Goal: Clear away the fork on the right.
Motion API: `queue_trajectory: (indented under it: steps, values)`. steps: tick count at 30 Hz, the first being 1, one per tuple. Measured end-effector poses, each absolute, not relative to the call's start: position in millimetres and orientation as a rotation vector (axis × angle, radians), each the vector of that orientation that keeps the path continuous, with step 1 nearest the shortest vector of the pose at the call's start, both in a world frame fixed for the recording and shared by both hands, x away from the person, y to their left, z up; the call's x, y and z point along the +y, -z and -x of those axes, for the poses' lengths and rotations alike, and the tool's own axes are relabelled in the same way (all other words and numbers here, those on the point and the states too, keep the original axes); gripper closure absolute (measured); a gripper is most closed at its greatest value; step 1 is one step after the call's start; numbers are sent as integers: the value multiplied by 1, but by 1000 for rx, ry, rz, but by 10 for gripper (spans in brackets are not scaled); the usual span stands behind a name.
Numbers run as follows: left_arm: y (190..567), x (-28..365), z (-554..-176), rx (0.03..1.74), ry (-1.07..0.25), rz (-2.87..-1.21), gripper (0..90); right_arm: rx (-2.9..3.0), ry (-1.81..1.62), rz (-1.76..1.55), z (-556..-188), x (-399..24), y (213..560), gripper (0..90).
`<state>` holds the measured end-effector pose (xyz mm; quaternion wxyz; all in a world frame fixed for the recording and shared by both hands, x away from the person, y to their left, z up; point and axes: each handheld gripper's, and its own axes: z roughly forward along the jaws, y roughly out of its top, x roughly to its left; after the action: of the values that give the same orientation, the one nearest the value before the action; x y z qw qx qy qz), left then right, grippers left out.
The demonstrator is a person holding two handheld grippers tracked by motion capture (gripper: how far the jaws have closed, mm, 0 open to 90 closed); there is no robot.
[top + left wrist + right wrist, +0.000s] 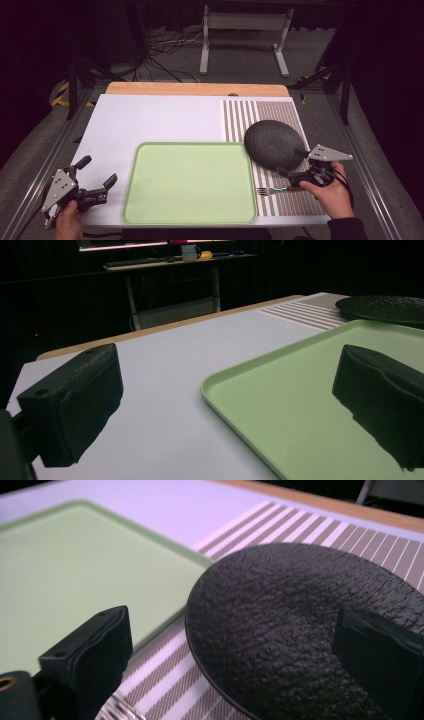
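Right gripper: jaws apart, poised at the near edge of the plate, holding nothing; in the right gripper view the plate lies between the jaws.
Plate: dark, rough-textured, round, on the striped placemat, its left edge just beside the tray.
Fork: on the placemat, just in front of the right gripper.
Left gripper: jaws wide apart, empty, at the worktop's near-left corner.
Tray: pale green, bare, centre front.
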<state>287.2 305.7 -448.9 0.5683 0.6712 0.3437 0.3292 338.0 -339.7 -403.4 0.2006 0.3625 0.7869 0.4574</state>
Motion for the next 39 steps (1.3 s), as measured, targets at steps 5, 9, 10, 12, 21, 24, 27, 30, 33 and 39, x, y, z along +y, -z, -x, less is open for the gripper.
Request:
queue_trajectory:
  steps: [5, 9, 10, 12, 21, 24, 27, 30, 33, 39]
  values:
    - [449, 305, -287, 805, -773, -1576, 5, 2297, -1164, -964, -340, -336, 396, 34]
    - [449, 306, -287, 806, -773, -1577, 5, 2370, -1071, -944, -342, -333, 392, 47]
    - [449, 306, -287, 805, -774, -1578, 5, 2391, -1048, -937, -343, -332, 391, 56]
    - [449, 306, -287, 806, -776, -1573, 5, 2434, -990, -921, -344, -330, 390, 62]
    - [449, 306, -287, 809, -775, -1575, 5, 2585, -763, -816, -350, -323, 384, 76]
    - [449, 306, -287, 809, -774, -1576, 5, 2624, -710, -789, -351, -320, 383, 79]
    - [449, 306, -287, 809, -774, -1576, 5, 2650, -660, -771, -353, -317, 384, 90]
    - [449, 306, -287, 809, -775, -1576, 6, 2684, -605, -739, -355, -314, 384, 91]
    - [449, 306, -287, 812, -775, -1574, 5, 2707, -574, -717, -357, -312, 385, 91]
    - [449, 306, -287, 812, -774, -1574, 5, 2747, -501, -697, -359, -312, 389, 104]
